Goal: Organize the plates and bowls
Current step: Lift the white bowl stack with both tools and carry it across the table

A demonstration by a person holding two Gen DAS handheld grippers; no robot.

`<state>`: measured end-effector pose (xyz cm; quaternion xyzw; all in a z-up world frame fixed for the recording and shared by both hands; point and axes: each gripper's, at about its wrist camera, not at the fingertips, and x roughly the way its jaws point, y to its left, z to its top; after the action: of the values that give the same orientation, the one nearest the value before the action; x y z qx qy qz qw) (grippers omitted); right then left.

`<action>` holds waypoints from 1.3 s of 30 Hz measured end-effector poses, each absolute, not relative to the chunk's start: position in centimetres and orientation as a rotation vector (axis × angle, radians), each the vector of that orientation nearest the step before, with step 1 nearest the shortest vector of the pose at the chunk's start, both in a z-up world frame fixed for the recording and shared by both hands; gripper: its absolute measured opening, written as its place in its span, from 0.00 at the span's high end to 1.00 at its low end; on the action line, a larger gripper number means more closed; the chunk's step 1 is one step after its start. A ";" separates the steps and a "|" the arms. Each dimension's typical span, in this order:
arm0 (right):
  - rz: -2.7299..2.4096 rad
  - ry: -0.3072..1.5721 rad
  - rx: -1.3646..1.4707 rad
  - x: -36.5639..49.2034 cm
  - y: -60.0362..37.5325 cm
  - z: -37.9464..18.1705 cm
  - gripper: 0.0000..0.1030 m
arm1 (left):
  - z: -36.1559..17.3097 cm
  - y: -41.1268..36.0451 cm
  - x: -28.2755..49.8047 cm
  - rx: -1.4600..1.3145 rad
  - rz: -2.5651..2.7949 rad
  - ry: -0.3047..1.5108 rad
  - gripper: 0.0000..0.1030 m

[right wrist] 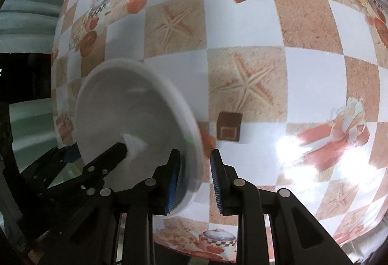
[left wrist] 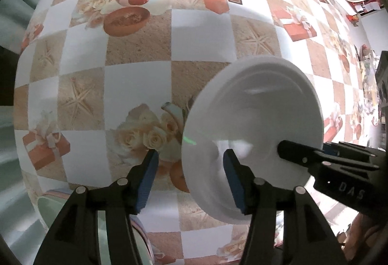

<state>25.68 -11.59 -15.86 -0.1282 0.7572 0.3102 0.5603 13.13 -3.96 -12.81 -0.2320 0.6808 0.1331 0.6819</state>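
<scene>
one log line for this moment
white round bowl | right hand-held gripper pinching rim | left hand-held gripper open, straddling rim | above patterned tablecloth

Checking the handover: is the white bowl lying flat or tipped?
Tipped. The bowl stands steeply on edge, its rim clamped between the right gripper's fingers, not flat on the table.

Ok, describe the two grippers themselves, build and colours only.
Both are alike. The left gripper has black angular plastic fingers with silver round bolt heads at the joints and blue ribbed pads. The right gripper matches it; seen from the left camera, its body bears pale letters reading "DAS".
</scene>
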 end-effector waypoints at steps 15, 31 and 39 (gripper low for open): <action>0.748 1.828 -0.241 26.3 -12.8 -16.3 0.00 | -15.6 -3.8 14.8 -0.512 0.354 1.558 0.11; 0.726 1.957 -0.009 28.8 -15.7 -18.0 0.00 | -16.4 -5.2 13.1 -0.493 0.370 1.547 0.00; 0.725 1.950 -0.066 27.9 -15.2 -17.2 0.67 | -15.4 -5.6 13.2 -0.486 0.326 1.570 0.27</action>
<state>27.86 -15.23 -17.19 -0.0273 0.8082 0.3007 0.5056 13.20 -5.58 -15.37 -0.2154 0.6962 0.1446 0.6693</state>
